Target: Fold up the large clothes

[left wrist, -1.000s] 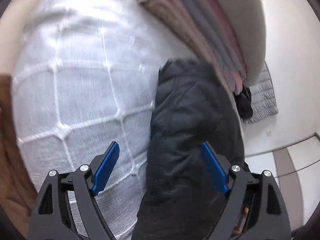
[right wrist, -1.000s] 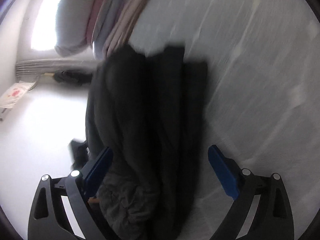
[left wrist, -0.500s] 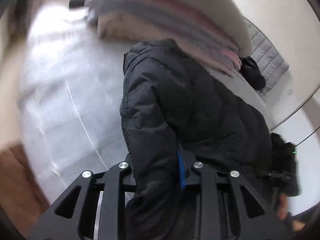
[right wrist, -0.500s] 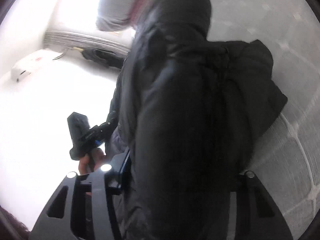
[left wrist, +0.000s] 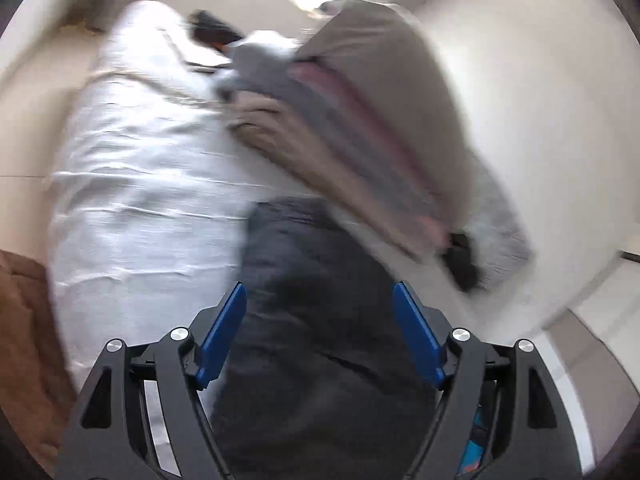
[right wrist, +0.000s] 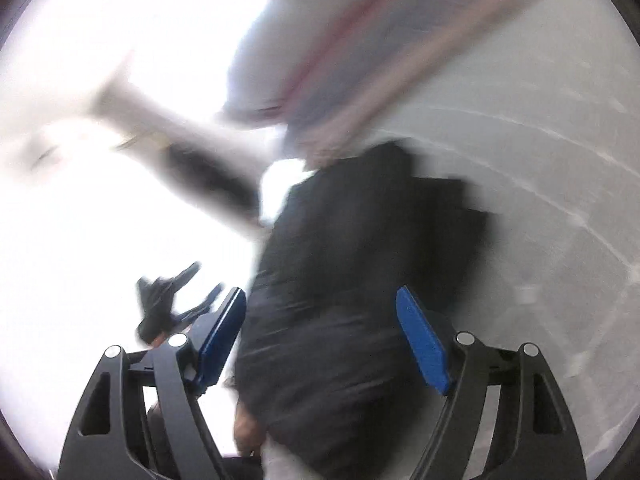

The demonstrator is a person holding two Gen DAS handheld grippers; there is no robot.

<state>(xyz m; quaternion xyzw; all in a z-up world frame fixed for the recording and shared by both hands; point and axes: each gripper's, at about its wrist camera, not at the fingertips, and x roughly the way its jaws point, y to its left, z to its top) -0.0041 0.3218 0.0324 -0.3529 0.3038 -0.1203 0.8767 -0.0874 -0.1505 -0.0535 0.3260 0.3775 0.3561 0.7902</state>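
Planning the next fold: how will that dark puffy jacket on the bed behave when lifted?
The dark jacket looks padded and creased, so it likely sags and droops from a grip. Its sheen in the right wrist view suggests slippery fabric. Being bulky, its folds may spring open.

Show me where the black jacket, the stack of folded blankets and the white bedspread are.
black jacket [left wrist: 316, 320]: left wrist view, middle of its quilted body.
stack of folded blankets [left wrist: 360, 136]: left wrist view, its layered side.
white bedspread [left wrist: 140, 200]: left wrist view, bare wrinkled part.

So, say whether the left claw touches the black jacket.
Cannot tell. Left wrist view: the left claw, jaws just opened wider, straddles the black jacket; blur hides any gap or contact at the pads.
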